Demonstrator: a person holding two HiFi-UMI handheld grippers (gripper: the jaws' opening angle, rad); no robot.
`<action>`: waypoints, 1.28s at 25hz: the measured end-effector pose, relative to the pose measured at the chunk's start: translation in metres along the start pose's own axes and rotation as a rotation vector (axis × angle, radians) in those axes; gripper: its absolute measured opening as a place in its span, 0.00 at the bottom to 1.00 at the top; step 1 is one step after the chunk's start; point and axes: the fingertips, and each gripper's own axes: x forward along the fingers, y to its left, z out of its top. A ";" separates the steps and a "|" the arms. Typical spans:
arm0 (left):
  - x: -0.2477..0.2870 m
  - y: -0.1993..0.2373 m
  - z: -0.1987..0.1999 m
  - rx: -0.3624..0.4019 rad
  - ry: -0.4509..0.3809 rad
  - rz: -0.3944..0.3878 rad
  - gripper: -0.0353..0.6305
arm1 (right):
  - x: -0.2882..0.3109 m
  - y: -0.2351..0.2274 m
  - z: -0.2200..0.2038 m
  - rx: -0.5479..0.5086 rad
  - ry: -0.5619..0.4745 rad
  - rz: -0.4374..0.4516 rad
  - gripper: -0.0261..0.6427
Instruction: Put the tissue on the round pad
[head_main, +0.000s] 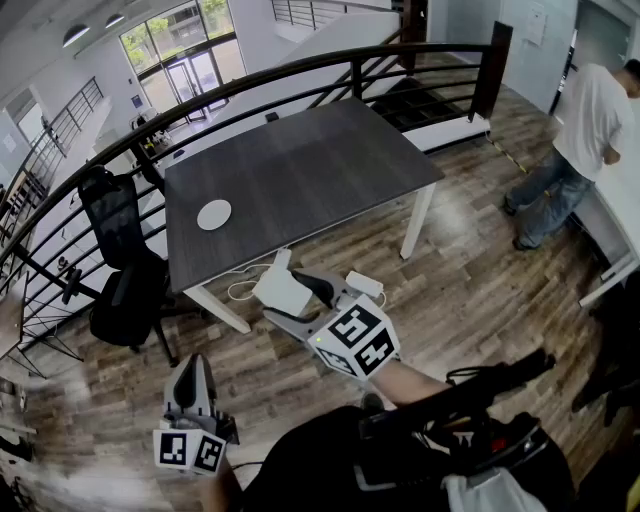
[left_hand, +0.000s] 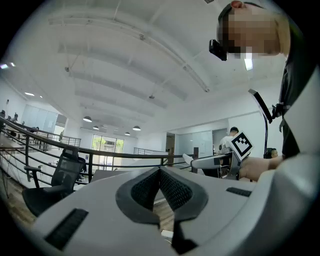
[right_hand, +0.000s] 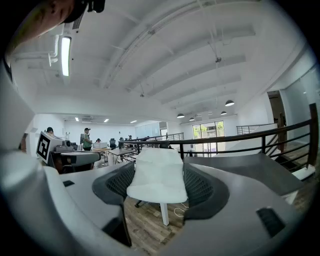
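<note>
The round pad (head_main: 214, 214) is a small white disc lying on the dark grey table (head_main: 300, 170), near its left front edge. The tissue (head_main: 279, 292) is a white soft pack held in the air in front of the table, above the wooden floor. My right gripper (head_main: 292, 284) is shut on it, jaws standing wide; in the right gripper view the tissue (right_hand: 158, 176) fills the gap between the dark pads (right_hand: 199, 188). My left gripper (head_main: 190, 368) hangs low at the left, shut and empty, its pads (left_hand: 170, 190) meeting at the tips.
A black office chair (head_main: 122, 262) stands at the table's left. A curved black railing (head_main: 300, 68) runs behind the table. White cables and a power strip (head_main: 364, 285) lie on the floor by the table legs. A person (head_main: 578, 148) stands at the far right beside a white desk.
</note>
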 end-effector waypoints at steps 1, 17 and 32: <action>-0.001 0.000 0.000 0.001 0.000 -0.002 0.06 | 0.000 0.000 0.000 0.000 0.002 -0.002 0.51; 0.001 0.006 0.000 0.002 0.003 -0.032 0.06 | 0.010 -0.002 0.000 0.007 -0.001 -0.011 0.51; -0.013 0.011 -0.005 -0.011 -0.001 -0.084 0.06 | 0.014 0.021 -0.002 -0.024 -0.007 -0.017 0.51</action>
